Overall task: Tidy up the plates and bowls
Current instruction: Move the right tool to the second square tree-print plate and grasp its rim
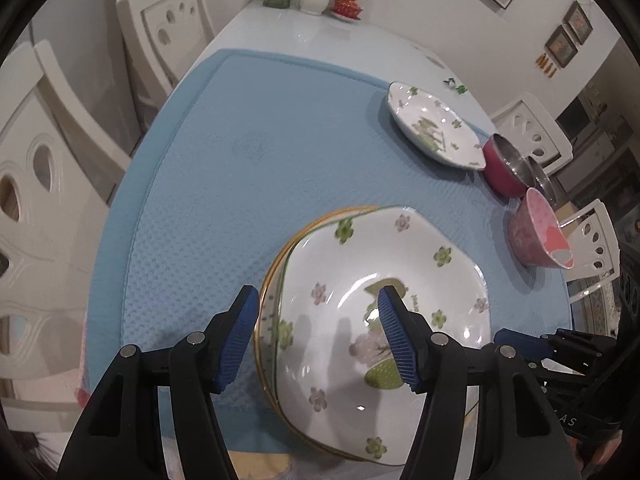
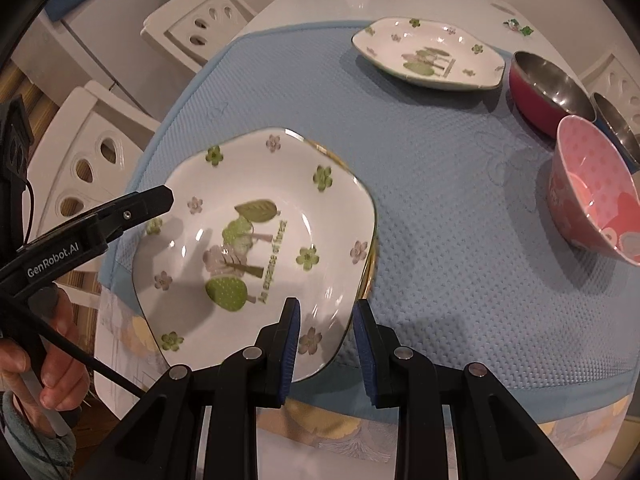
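Note:
A white flowered plate (image 1: 340, 264) (image 2: 240, 168) lies on top of a stack of gold-rimmed plates (image 1: 280, 256) at the near edge of the blue mat (image 1: 260, 140). My left gripper (image 1: 318, 294) hovers open above the plate's left rim, one pad off the plate and one over its middle. My right gripper (image 2: 327, 306) is shut on the plate's right rim, one pad inside and one outside. A second flowered plate (image 1: 432, 124) (image 2: 428, 56) sits at the far right. Beside it are a red steel bowl (image 2: 548, 88), a blue steel bowl (image 2: 616, 124) and a pink bowl (image 2: 592, 196).
White chairs (image 1: 172, 28) (image 2: 100, 152) stand along the table's left side, and others (image 1: 532, 128) on the right. Vases and a small red pot (image 1: 348, 6) stand at the table's far end. A person's hand (image 2: 52, 360) holds the left gripper's handle.

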The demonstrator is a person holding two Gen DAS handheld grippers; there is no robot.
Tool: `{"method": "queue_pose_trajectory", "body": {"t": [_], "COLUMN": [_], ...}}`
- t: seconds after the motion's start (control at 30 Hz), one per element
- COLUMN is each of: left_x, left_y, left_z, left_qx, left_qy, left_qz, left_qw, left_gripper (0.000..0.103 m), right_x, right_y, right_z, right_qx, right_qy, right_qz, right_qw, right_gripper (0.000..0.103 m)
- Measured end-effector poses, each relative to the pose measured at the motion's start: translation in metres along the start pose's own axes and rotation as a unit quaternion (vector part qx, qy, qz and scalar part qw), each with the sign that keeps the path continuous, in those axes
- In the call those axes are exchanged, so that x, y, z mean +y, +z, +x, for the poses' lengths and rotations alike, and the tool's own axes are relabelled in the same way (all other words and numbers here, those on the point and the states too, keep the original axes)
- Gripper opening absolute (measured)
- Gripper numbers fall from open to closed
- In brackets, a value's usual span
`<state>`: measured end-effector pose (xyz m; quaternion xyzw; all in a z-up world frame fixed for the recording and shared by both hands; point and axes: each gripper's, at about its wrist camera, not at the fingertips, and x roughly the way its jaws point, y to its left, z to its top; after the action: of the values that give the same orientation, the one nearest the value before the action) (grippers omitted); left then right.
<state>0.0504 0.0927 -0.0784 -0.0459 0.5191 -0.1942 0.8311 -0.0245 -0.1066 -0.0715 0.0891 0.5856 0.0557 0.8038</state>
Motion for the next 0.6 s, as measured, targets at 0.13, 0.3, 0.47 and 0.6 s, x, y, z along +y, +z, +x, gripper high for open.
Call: {"method": "queue_pose_trajectory", "body": {"t": [0.13, 0.3, 0.47, 0.6], "left_x": [-0.006, -0.021, -0.043, -0.061], "left_y": [0.017, 0.057, 0.104, 0.144], "left_z": [-0.007, -0.011, 0.006, 0.039], "left_qx": [-0.015, -0.04, -0.032, 0.003], "left_qy": [-0.003, -0.013, -0.034, -0.062], "left_qz": [0.016, 0.046, 0.077, 0.096], "left_qw": [0.9997, 0.9981, 0.9959, 0.9934], "left_gripper": [0.059, 0.061, 0.063, 0.063], "right_x": [-0.01, -0.042, -0.079, -0.097], "right_y": [0.013, 0.039, 0.073, 0.101], "right_z": [-0.016, -0.028, -0.026, -0.013], "right_qx": [-0.028, -0.064, -0.094, -0.092], "right_qy": [0.008, 0.03, 0.07, 0.048], "right_qz": [0.019, 0.09, 0.194, 0.236], "right_qw": [0.999, 0.993, 0.974, 0.966], "right_gripper": [0.026, 0.028, 0.053, 0.053]}}
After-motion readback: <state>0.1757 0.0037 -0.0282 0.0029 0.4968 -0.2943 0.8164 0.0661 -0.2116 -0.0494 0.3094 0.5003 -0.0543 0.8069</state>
